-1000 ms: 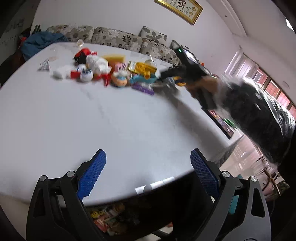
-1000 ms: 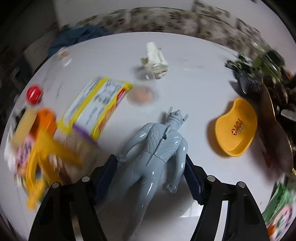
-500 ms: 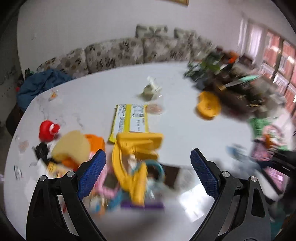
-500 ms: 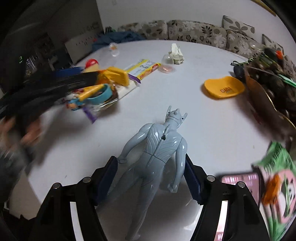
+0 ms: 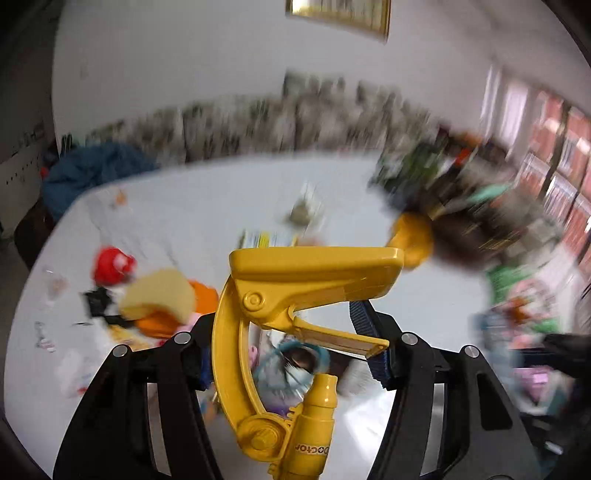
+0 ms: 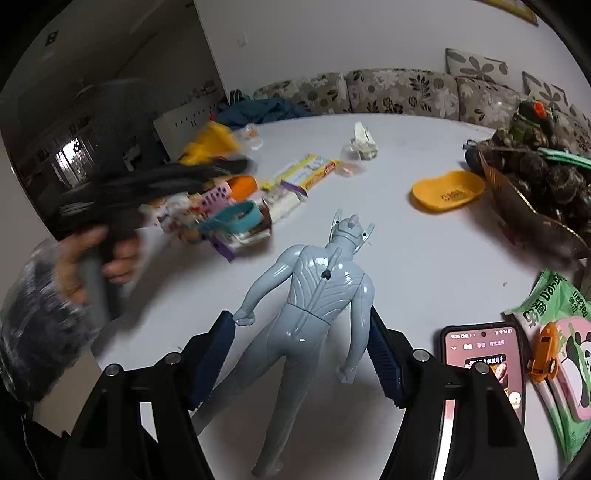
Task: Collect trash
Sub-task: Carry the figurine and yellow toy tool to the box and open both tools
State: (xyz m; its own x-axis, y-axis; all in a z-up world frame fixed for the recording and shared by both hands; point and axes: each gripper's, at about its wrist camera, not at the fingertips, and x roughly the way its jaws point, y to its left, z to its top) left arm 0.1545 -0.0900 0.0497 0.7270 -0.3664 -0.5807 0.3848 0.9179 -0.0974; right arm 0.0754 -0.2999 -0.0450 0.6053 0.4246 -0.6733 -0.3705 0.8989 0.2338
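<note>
While the left claw closes around a yellow toy and the right claw stays clamped on a grey figure, both pickups look under way, so next each needs carrying off the worktop to wherever trash goes

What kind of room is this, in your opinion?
Probably a home living or dining room: a floral sofa runs behind the white table, a framed picture hangs on the wall, and toys and snack packets cover the table.

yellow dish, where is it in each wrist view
Left wrist: yellow dish, blurred, right of centre, just behind the yellow toy's tip.
Right wrist: yellow dish, upper right on the table, beside the dark pile.
Shared landmark: the floral sofa behind the table.
</note>
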